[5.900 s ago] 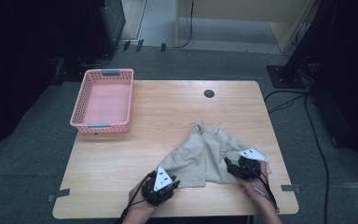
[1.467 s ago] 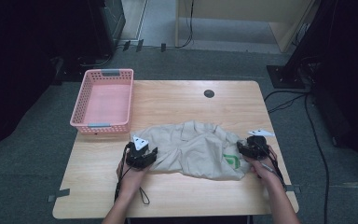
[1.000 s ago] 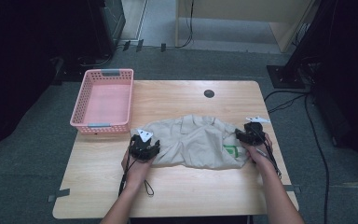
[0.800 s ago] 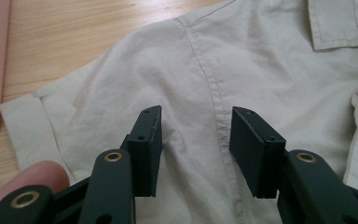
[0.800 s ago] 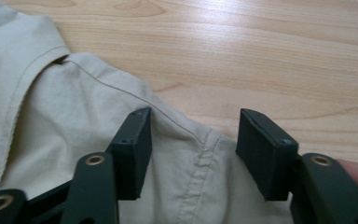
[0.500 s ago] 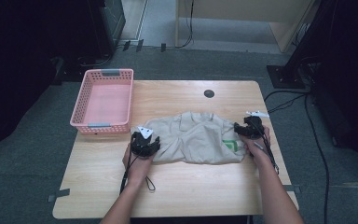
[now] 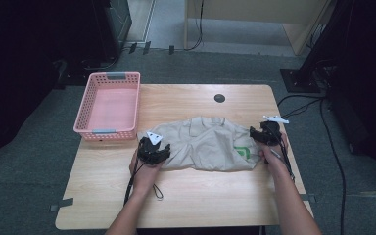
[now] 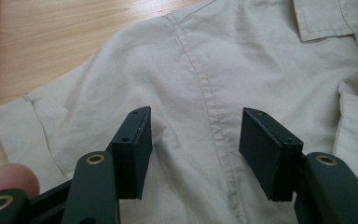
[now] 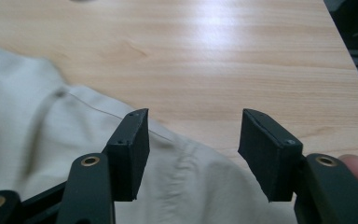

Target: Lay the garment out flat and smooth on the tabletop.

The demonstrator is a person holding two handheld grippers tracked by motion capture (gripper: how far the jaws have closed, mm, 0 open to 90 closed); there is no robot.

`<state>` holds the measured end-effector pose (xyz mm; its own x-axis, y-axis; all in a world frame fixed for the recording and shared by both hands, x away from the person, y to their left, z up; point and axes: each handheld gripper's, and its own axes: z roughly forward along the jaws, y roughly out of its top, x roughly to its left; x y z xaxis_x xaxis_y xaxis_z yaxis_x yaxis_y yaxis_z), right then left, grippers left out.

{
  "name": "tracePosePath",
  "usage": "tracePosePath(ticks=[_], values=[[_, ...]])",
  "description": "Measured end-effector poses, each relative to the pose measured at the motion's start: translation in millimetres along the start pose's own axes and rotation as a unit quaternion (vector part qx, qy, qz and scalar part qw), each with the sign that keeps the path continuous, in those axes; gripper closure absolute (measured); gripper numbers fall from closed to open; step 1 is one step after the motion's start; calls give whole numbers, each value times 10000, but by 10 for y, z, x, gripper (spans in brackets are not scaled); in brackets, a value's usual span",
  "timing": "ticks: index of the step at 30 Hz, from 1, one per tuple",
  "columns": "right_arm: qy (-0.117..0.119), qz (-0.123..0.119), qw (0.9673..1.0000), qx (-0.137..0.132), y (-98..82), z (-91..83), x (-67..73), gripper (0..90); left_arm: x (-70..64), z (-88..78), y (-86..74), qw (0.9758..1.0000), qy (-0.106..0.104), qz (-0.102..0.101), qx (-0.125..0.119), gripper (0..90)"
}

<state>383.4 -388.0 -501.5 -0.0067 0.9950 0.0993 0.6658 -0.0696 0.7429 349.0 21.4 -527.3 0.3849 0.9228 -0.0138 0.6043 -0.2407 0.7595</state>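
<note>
Two grippers, left gripper (image 7: 152,151) and right gripper (image 7: 266,134), jaws spread, nothing pinched, flank my shirt (image 7: 205,144) mid-frame, spread flat for folding.

A light wooden bench (image 7: 186,200) carries a beige shirt (image 7: 205,144) spread flat across its middle, an empty pink basket (image 7: 108,105) at its far left corner, and a small dark round disc (image 7: 220,98) near its far edge.
</note>
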Motion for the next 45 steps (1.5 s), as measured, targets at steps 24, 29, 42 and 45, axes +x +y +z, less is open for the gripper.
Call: tracePosePath(ticks=[24,29,42,45], values=[[1675,-536,9844,38,56,-649,628,456,27,1,2,9999,44,-132,-13,439],[1796,-554,9820,195,39,-595,683,457,25,1,3,9999,52,-121,-9,438],[1711,-627,9830,235,2,-511,786,765,28,1,2,9999,44,-131,-13,438],[1730,-672,9824,192,-9,-544,782,840,28,1,2,9999,43,-131,-13,438]])
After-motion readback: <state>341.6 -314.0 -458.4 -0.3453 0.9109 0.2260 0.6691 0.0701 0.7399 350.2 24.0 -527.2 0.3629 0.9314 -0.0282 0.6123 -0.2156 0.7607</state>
